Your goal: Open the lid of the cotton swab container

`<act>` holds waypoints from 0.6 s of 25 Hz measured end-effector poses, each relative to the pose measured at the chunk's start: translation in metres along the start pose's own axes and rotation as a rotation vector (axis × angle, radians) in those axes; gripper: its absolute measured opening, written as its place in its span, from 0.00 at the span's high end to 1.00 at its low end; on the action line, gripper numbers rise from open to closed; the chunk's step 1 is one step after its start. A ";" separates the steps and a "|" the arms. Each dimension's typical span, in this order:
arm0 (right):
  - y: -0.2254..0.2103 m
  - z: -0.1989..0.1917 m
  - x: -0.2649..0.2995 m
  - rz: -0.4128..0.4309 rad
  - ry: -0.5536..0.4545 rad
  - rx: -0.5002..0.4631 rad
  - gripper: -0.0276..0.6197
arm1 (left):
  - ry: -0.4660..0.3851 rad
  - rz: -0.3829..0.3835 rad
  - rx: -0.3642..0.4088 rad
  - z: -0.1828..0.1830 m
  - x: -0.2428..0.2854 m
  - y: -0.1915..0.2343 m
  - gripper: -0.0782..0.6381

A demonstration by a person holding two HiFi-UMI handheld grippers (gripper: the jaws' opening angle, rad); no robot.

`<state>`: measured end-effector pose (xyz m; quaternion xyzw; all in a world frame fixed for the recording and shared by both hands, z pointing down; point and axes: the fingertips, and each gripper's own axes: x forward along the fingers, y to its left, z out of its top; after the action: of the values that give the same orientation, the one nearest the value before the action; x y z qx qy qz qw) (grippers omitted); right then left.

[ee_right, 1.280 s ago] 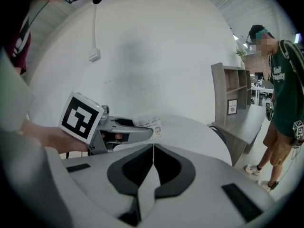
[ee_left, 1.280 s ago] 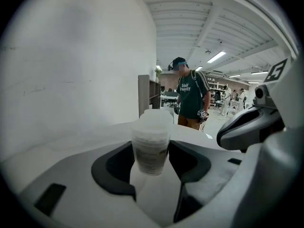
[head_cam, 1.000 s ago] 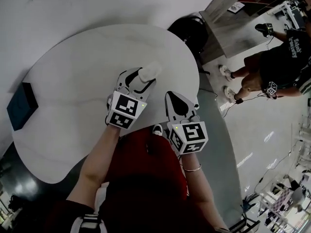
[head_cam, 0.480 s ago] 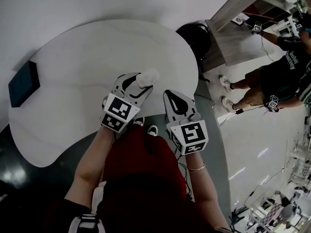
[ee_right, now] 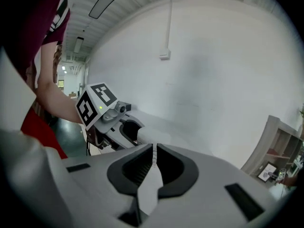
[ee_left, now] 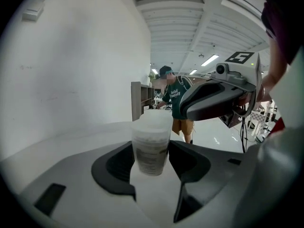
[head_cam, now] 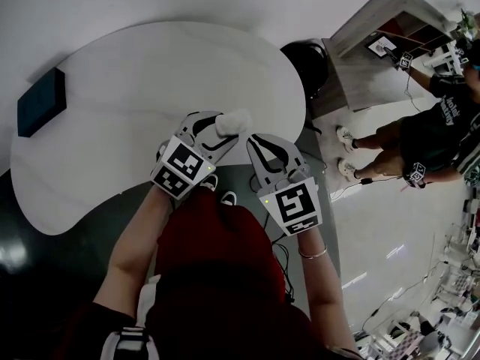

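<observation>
While the left claw clamps the probably light, slippery cotton swab container by its body, the right claw, closed and empty, should pinch the lid rim.

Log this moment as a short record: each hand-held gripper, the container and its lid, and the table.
left hand-held gripper: shut on the cotton swab container, which stands upright between its jaws
right hand-held gripper: shut, nothing between its jaws, tips close beside the container
lid: appears still on the container
table: white with a rounded edge
other item: dark flat box near the table's left edge
</observation>
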<state>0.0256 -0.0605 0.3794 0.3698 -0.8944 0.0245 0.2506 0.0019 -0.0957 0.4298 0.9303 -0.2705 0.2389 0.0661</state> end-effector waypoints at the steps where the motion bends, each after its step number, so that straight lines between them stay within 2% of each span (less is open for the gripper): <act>1: 0.001 0.000 -0.001 0.014 0.010 -0.033 0.93 | 0.000 -0.006 0.005 0.001 0.000 -0.003 0.55; 10: 0.014 0.005 -0.010 0.110 0.119 -0.343 0.93 | 0.017 -0.046 0.043 0.001 0.002 -0.028 0.55; 15: 0.019 0.006 -0.012 0.171 0.152 -0.440 0.92 | 0.016 -0.058 0.046 0.001 0.002 -0.036 0.55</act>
<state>0.0172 -0.0404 0.3712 0.2265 -0.8848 -0.1218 0.3886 0.0229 -0.0669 0.4305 0.9371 -0.2373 0.2504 0.0538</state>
